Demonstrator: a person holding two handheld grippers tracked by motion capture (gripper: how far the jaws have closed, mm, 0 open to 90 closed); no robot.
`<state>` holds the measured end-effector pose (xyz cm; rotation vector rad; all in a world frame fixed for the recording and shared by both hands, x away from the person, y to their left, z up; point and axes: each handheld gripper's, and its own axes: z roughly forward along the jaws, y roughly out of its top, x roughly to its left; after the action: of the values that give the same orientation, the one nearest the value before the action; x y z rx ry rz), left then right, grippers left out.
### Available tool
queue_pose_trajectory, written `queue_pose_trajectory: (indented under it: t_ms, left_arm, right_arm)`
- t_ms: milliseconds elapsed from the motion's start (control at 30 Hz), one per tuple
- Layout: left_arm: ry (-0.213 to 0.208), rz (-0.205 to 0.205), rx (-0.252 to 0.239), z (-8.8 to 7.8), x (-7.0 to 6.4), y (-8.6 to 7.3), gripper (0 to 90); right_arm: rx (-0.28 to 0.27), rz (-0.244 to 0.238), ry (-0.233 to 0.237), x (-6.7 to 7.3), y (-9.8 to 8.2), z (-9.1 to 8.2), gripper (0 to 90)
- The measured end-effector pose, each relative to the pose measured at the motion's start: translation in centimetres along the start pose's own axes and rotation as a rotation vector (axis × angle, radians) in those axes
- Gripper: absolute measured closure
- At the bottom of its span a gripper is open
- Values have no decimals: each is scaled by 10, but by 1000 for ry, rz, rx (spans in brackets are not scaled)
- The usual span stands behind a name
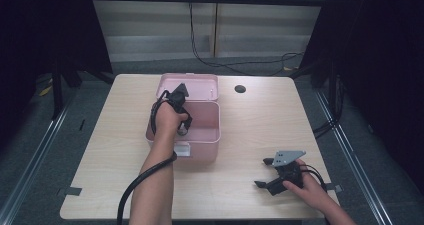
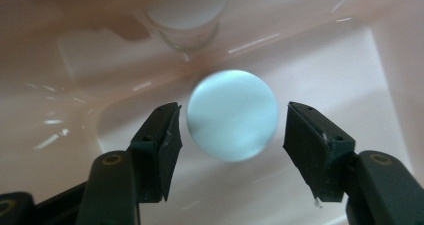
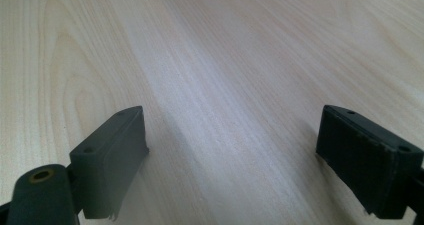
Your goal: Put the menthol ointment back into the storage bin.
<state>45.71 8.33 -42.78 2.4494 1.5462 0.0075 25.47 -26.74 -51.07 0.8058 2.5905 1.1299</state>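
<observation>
Reaching down into the pink box (image 1: 200, 135), our left gripper (image 1: 181, 130) points at its floor, and we take that box as our landmark. In the left gripper view a pale blue ball (image 2: 232, 115) sits between the two black jaws of the left gripper (image 2: 232, 130), blurred at its edges. A thin gap shows on the left side of the ball and a wider one on its right, so the pads are not pressing on it: the jaws stand partly open around it with nothing held. Beyond the ball, toward the far wall of the box, stands a white cylinder (image 2: 184, 17), well apart from the jaws. The box walls close in on both sides of the ball, so room to move is tight inside the box and free only upward.

The box lid (image 1: 190, 86) stands open behind the box, at the far edge of the table (image 1: 260, 120). A small dark round hole (image 1: 240, 89) lies to the right of the lid.

Our right gripper (image 1: 266, 172) rests on bare table well to the right of the box and nearer to us, close to the near right corner. Its jaws (image 3: 232, 155) stand wide apart with plain wood grain between them. Open tabletop lies between it and the box.
</observation>
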Motion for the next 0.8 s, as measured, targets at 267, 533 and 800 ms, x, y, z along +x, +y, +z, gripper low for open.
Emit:
queue_pose_trajectory:
  t_ms: [267, 533, 800]
  left_arm:
    - [-13, 17, -9, -14, -3, 0, 367]
    - [-28, 21, -24, -26, -4, -2, 335]
    - [-38, 46, -30, -38, -6, -5, 288]
  right_arm:
    - [0, 1, -2, 0, 0, 0, 122]
    - [0, 1, 0, 0, 0, 0, 122]
    - [2, 0, 0, 0, 0, 0, 122]
